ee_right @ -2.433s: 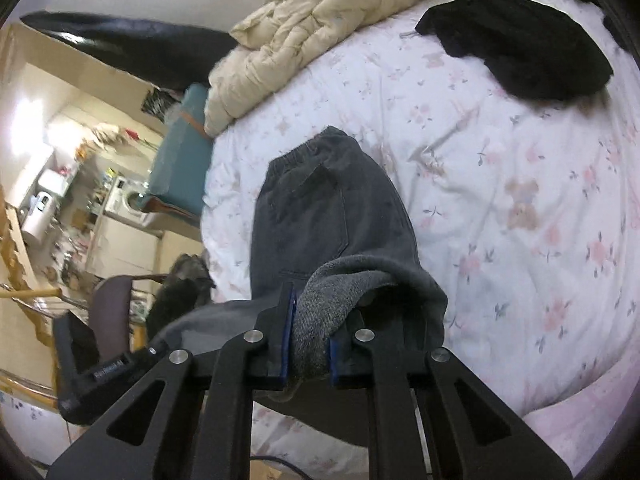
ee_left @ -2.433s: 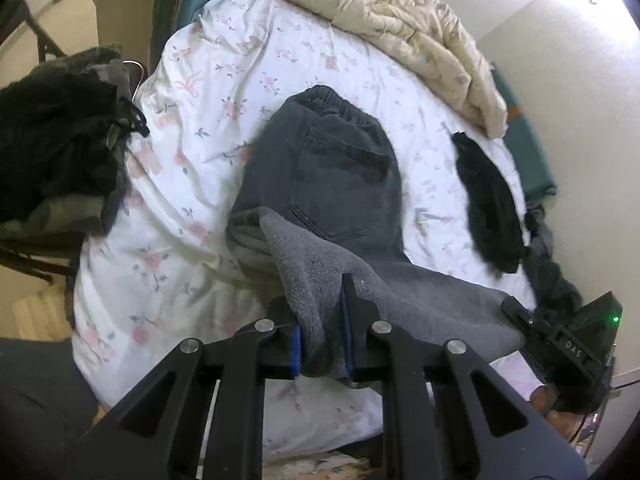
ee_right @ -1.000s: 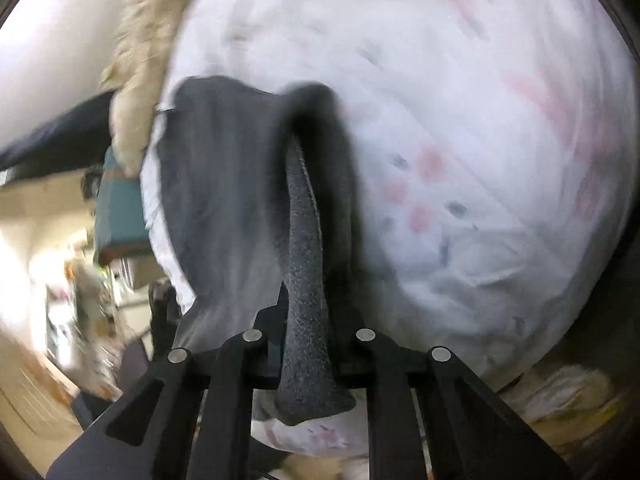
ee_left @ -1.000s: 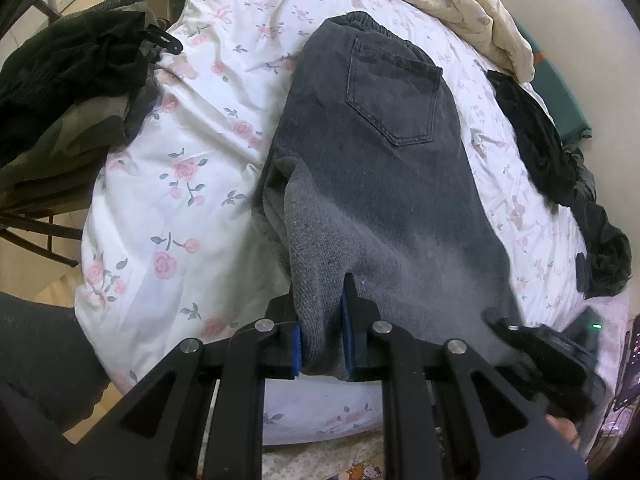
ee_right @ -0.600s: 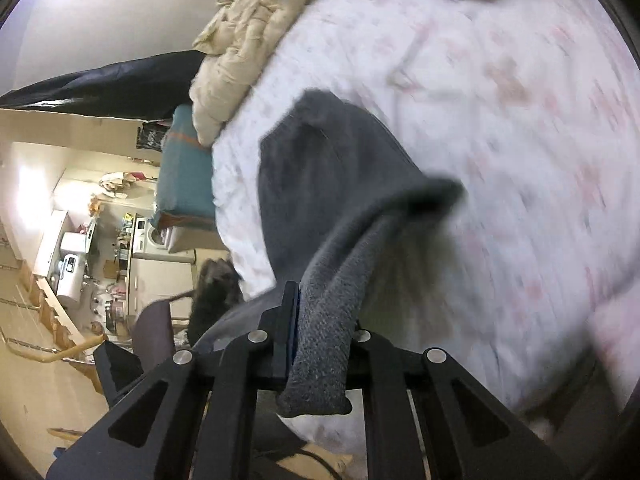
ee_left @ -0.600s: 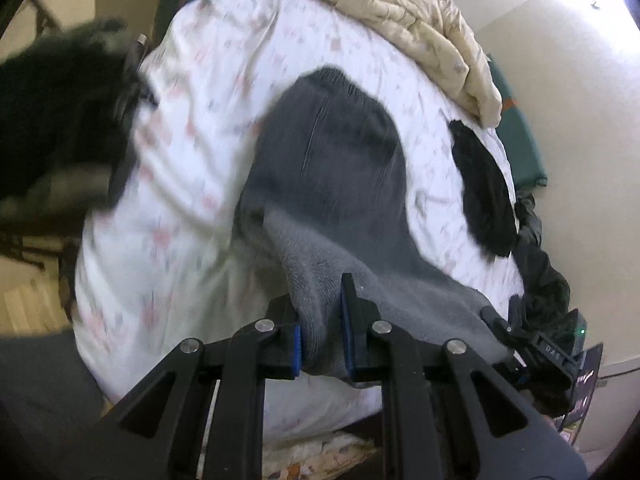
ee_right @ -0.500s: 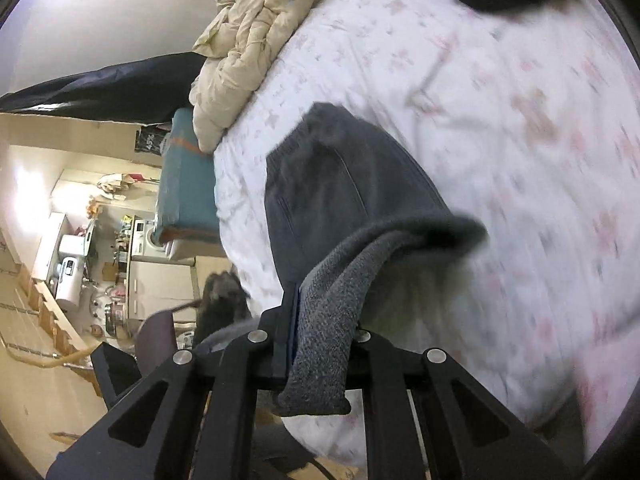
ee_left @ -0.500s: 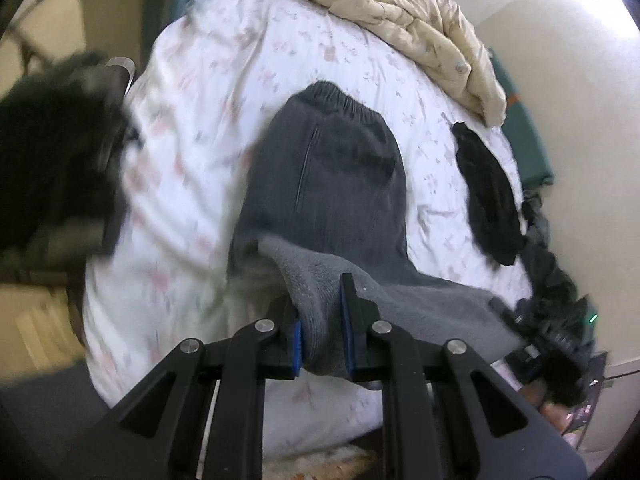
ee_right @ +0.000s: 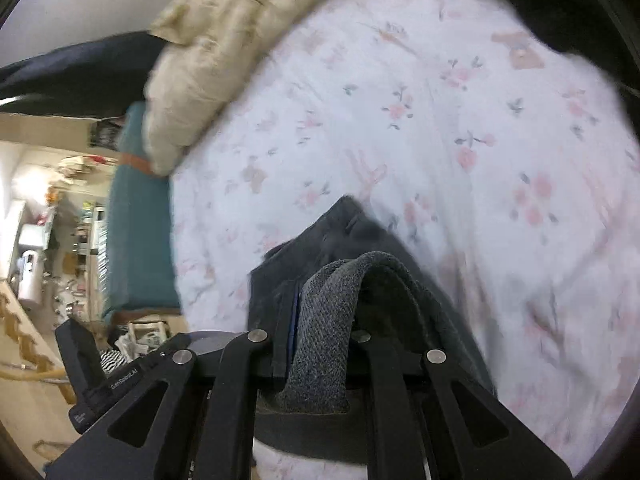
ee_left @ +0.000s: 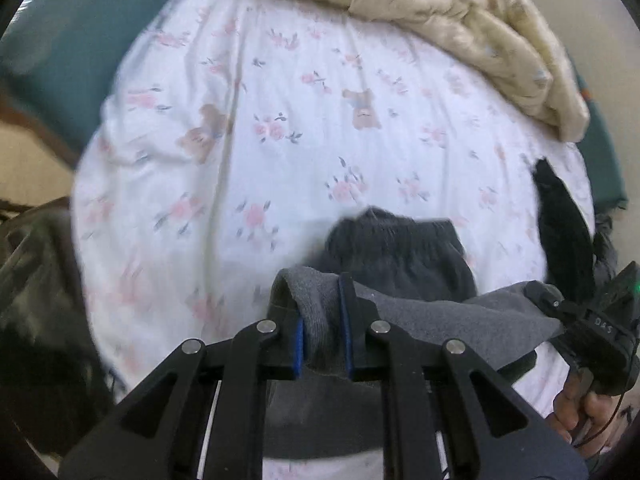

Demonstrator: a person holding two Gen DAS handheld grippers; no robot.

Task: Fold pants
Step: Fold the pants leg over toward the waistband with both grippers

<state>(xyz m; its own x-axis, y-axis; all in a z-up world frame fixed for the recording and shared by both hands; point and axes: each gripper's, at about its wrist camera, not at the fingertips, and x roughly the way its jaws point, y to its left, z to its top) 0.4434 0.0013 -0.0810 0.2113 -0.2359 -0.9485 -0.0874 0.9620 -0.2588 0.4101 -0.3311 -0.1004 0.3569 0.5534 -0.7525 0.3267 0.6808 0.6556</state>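
A bed fills the room, its white floral sheet [ee_left: 248,92] spread wide, with a teal mattress edge [ee_left: 80,48] along the left side and a cream quilt [ee_left: 440,12] bunched along the far edge. A dark heap of clothing [ee_left: 36,280] sits off the bed's left edge. At the near edge, about the middle, lie the grey pants [ee_left: 404,256], their elastic waistband towards the quilt and the hem end lifted off the sheet. The left gripper [ee_left: 322,312] has its jaws drawn narrow, pinching a thick bunch of that grey fabric between the blue pads. The cloth stretches to the right, taut, to the right gripper [ee_right: 326,320], which is likewise nearly closed, with a rolled fold of the pants clamped between its fingers and hanging over them. A hand [ee_left: 580,404] grips that right tool's handle by the bed's near right corner. Beyond it, along the right edge, lies a black garment [ee_left: 560,216].
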